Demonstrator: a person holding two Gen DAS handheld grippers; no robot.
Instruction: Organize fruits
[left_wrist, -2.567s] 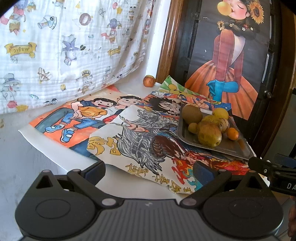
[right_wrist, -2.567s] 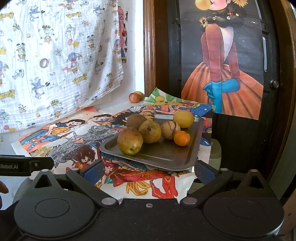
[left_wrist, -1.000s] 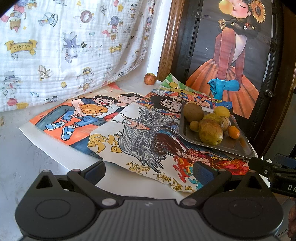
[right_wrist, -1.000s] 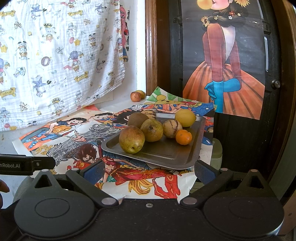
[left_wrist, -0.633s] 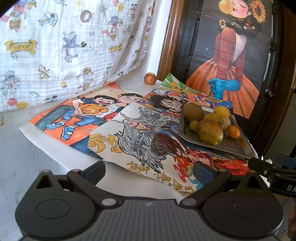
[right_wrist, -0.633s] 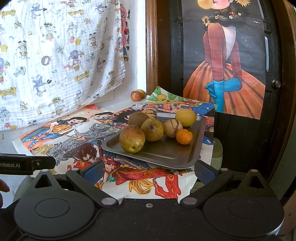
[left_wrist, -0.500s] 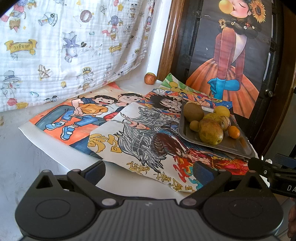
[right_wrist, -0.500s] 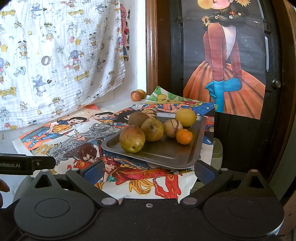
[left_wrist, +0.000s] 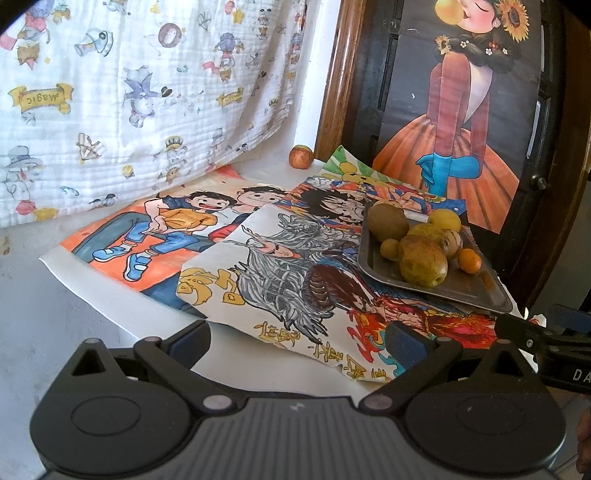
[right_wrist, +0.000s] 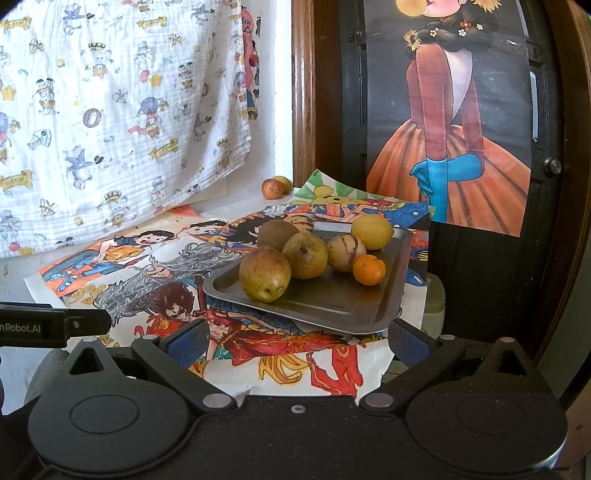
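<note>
A: Right tool (right_wrist: 295, 341) spread wide, nothing between its fingers, held low in front of the metal tray (right_wrist: 332, 302)

B: Same with the left tool (left_wrist: 299, 339): fingers parted, empty, hovering over the near edge of the drawings (left_wrist: 280, 273) on the tabletop (left_wrist: 55, 317)

A: Just past the right tool, tray resting on the drawings near the tabletop's right edge. Nearest on it, a large brownish-green pear (right_wrist: 264, 274); touching behind, a second pear (right_wrist: 305, 254)

B: Then a striped tan fruit (right_wrist: 345, 252) beside that, a small orange (right_wrist: 368, 272) in front of it, a yellow lemon (right_wrist: 371, 232) at the far right of the tray

A: Brown kiwi-like fruit (right_wrist: 277, 234) at the back left, another striped one (right_wrist: 299, 222) half hidden behind. From the left wrist view, a small yellow-green fruit (left_wrist: 390, 249) tucked against the near pear

B: Well beyond the tray, at the wall by the wooden door frame (right_wrist: 303, 92), a red apple (right_wrist: 272, 188) with a yellowish fruit (right_wrist: 283, 183) touching behind it

A: Farther out, printed white cloth (right_wrist: 110, 110) hanging on the left, dancer poster (right_wrist: 450, 122) on the dark door
</note>
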